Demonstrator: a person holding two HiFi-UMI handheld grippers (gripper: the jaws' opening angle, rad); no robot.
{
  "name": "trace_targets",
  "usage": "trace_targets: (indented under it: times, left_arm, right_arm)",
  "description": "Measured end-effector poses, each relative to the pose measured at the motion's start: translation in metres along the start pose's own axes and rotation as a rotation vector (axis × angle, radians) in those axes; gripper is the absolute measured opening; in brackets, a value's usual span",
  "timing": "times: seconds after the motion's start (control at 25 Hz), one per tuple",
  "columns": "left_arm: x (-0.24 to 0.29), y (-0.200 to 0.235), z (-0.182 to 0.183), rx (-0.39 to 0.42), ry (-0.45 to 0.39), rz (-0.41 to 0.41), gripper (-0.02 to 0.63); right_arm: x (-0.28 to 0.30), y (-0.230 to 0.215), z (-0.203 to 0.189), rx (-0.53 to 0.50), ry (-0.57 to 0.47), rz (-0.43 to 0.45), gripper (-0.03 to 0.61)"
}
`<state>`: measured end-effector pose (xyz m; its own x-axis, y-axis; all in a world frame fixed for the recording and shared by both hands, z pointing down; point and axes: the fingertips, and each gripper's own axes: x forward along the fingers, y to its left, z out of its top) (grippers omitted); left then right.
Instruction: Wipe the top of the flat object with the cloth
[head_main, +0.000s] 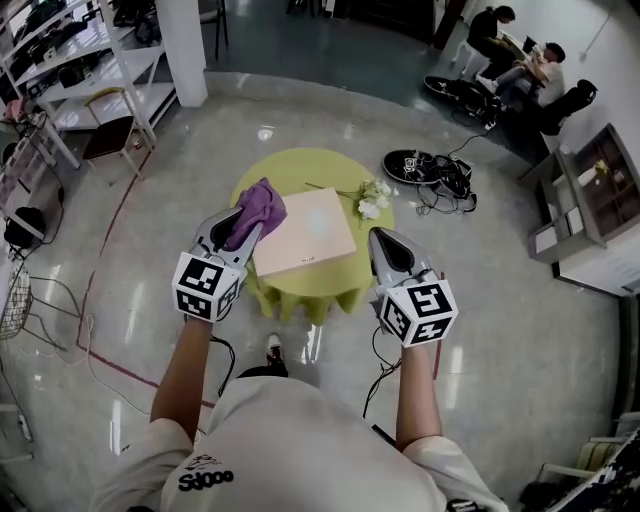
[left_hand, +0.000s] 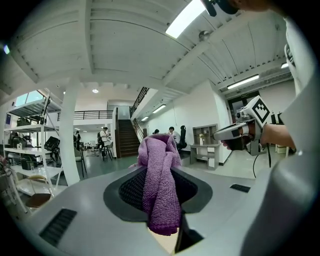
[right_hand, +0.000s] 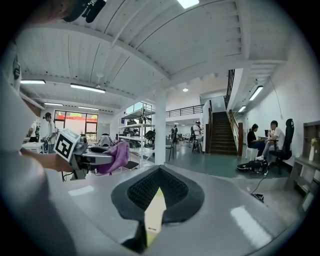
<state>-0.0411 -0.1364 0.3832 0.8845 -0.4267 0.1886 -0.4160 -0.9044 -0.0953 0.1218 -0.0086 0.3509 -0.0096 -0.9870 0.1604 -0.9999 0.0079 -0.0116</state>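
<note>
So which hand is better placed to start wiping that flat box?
Left. The left gripper holds the purple cloth near the flat box; the right gripper is shut and holds nothing.

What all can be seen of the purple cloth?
The cloth is purple, with a knobbly, towel-like weave, bunched into a thick fold. The left gripper is shut on its middle; one end bulges past the fingers, the rest runs back between them. It is held near the flat box's left corner.

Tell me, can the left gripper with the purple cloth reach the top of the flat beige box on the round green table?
Probably yes. The left gripper, shut on the purple cloth, hovers beside the beige box; its top is bare, and the white flowers lie off to its right.
</note>
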Motion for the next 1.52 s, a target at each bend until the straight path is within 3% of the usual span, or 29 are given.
trace_targets:
  times: [0.32, 0.52, 0.8, 1.08, 1.52]
  left_arm:
    - [0.037, 0.06, -0.025, -0.013, 0.054, 0.033, 0.12]
    - [0.057, 0.084, -0.059, -0.022, 0.136, 0.068, 0.12]
    - [0.077, 0.107, -0.111, -0.068, 0.269, 0.181, 0.12]
    - [0.102, 0.119, -0.167, -0.127, 0.417, 0.25, 0.12]
    - [0.137, 0.12, -0.287, -0.229, 0.722, 0.276, 0.12]
  right_arm:
    - [0.061, -0.021, -0.006, 0.006, 0.031, -0.018, 0.009]
    - [0.083, -0.033, -0.021, 0.031, 0.071, 0.003, 0.009]
    - [0.109, -0.052, -0.043, 0.038, 0.12, 0.075, 0.009]
    - [0.131, -0.072, -0.065, 0.077, 0.168, 0.148, 0.009]
    - [0.147, -0.093, -0.093, 0.094, 0.249, 0.214, 0.009]
